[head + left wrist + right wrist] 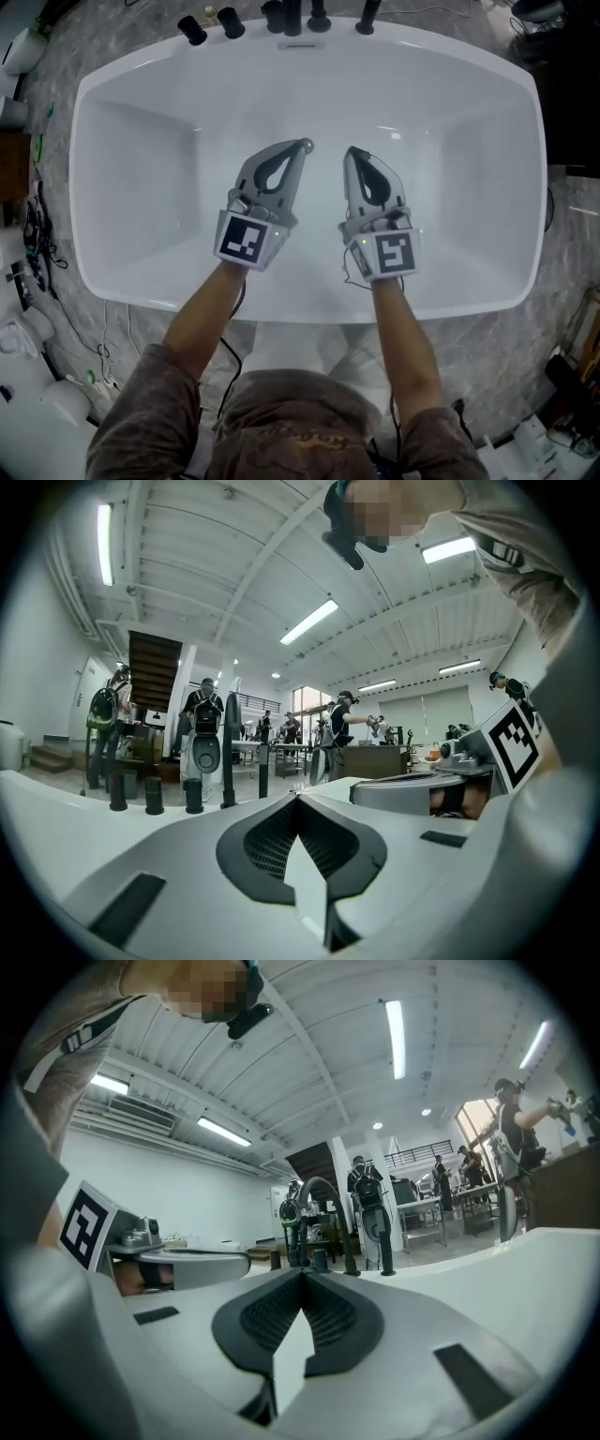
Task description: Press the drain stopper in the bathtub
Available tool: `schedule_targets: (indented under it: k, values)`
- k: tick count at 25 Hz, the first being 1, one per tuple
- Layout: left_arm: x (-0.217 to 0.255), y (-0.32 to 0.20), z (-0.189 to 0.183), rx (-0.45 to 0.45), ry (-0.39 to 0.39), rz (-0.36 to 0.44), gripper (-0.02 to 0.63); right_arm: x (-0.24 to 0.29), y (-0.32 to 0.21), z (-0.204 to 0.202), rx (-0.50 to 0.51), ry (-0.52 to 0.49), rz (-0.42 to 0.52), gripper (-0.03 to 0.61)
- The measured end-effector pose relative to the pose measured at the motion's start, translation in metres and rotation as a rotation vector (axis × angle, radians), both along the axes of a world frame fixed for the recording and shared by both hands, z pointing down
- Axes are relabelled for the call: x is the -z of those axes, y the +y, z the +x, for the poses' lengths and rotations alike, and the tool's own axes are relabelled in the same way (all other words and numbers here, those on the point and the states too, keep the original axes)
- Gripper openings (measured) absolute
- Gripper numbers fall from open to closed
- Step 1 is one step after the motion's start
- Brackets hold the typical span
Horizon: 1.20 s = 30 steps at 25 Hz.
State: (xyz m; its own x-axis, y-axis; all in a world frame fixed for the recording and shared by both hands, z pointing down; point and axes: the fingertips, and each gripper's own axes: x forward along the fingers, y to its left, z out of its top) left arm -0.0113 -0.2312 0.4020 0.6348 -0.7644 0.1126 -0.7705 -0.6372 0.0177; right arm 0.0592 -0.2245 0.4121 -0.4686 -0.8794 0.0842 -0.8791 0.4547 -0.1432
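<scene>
Your forearms reach up from the lower frame, side by side over the bathtub [122,187], angled toward the taps [281,19]. The left gripper [298,152] and right gripper [352,156] both have jaws pressed together, empty. The drain stopper [307,143] seems to peek out at the left tip, frame centre.

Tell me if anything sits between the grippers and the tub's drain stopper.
Nothing visible does. The bathtub basin is bare; the left gripper and right gripper, both shut, hang over its middle. A small grey disc at the left tip may be the stopper.
</scene>
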Motion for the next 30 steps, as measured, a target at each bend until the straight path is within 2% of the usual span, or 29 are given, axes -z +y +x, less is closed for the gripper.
schedule_targets:
  k: [13, 25, 30]
  values:
    - [-0.094, -0.03, 0.004, 0.009, -0.013, -0.017, 0.0, -0.093, -0.032, -0.002, 0.033, -0.021, -0.011, 0.0]
    - [-0.16, -0.036, 0.008, 0.035, -0.006, -0.026, 0.0, -0.147, -0.043, -0.006, 0.085, -0.008, 0.004, 0.0]
    - [-0.209, -0.057, -0.007, 0.054, 0.002, -0.04, 0.0, -0.201, -0.058, -0.02, 0.097, -0.008, -0.026, 0.0]
